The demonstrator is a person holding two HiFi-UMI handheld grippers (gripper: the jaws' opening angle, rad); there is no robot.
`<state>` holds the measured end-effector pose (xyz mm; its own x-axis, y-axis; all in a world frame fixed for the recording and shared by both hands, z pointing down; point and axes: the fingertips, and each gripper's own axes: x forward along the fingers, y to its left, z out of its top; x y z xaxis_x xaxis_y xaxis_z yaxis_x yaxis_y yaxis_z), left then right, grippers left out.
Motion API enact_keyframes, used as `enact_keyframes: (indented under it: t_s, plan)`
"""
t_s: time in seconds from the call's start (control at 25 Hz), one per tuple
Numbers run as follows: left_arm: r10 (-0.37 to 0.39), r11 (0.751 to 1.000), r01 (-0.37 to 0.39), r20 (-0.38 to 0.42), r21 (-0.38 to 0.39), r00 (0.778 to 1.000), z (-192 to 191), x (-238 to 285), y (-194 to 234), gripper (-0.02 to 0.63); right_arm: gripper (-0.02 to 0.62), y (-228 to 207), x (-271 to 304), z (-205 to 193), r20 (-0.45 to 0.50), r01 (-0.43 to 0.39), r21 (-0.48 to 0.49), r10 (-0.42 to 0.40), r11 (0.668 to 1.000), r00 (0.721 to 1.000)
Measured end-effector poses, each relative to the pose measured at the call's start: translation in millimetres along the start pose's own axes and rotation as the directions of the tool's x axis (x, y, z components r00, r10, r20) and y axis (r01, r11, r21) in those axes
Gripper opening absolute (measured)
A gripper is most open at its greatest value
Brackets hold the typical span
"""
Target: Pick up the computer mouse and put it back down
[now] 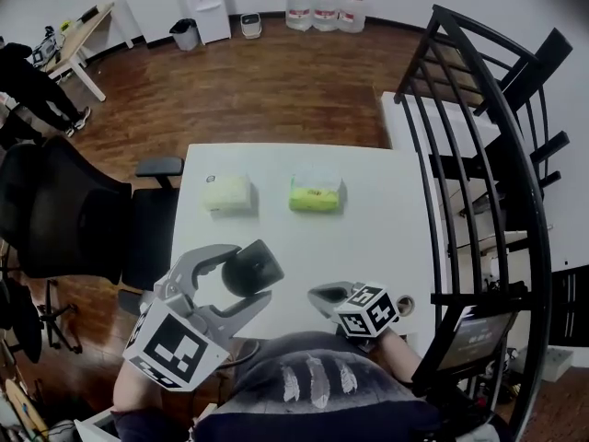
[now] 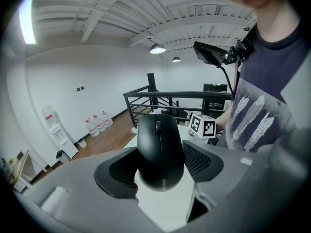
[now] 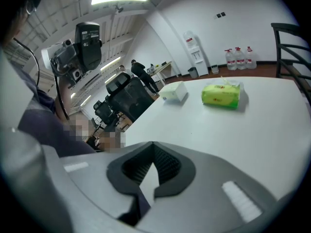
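The black computer mouse (image 1: 250, 267) hangs over the near left part of the white table (image 1: 386, 238), clamped sideways between the jaws of my left gripper (image 1: 241, 274). In the left gripper view the mouse (image 2: 160, 152) fills the middle, wheel end pointing away, with a dark pad pressed against each flank. My right gripper (image 1: 324, 298) rests low by the table's front edge, to the right of the mouse. In the right gripper view its ribbed pads (image 3: 165, 164) meet with nothing between them, and the gripper (image 3: 153, 168) is shut over the bare tabletop (image 3: 243, 130).
A pale yellow tissue pack (image 1: 227, 192) and a green one (image 1: 316, 192) lie at mid-table, beyond both grippers. A black office chair (image 1: 64, 215) stands at the table's left. A black metal chair back (image 1: 488, 145) rises at the right. Water bottles (image 1: 324, 5) stand by the far wall.
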<state>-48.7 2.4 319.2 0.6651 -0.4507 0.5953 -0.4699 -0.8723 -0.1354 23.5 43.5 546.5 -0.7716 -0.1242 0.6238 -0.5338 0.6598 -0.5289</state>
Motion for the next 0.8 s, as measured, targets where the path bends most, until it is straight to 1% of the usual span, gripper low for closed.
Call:
enact_keyframes:
  t_s: [0.12, 0.24, 0.4, 0.52, 0.72, 0.8]
  plan:
    - [0.009, 1.0, -0.01, 0.031, 0.023, 0.999, 8.4, -6.5, -1.3, 0.307, 0.003, 0.2, -0.1, -0.2, 0.002, 0.001, 0.006, -0.001, 1.0, 1.0]
    - [0.004, 1.0, -0.006, 0.052, 0.03, 0.999, 11.6, -11.8, -3.7, 0.307, 0.003, 1.2, 2.5, -0.4, 0.004, -0.002, 0.008, 0.002, 1.0, 1.0]
    - [0.008, 1.0, -0.008, 0.043, 0.009, 0.999, 8.6, -16.1, -5.6, 0.307, 0.003, 2.6, 3.9, 0.2, 0.003, -0.005, 0.006, 0.005, 1.0, 1.0]
    - [0.01, 0.999, -0.012, 0.06, 0.031, 0.998, 12.1, -16.5, -4.0, 0.307, 0.003, 3.4, 3.7, -0.6, 0.001, -0.008, 0.01, 0.008, 1.0, 1.0]
    - [0.016, 1.0, -0.017, 0.046, 0.026, 0.999, 7.1, -15.3, -3.7, 0.307, 0.003, 3.0, 4.9, -2.1, -0.003, -0.011, 0.014, 0.011, 1.0, 1.0]
    - [0.025, 0.999, -0.027, 0.059, 0.035, 0.998, 8.6, -15.2, -1.9, 0.307, 0.003, 2.9, 5.6, -2.2, -0.003, -0.012, 0.015, 0.012, 1.0, 1.0]
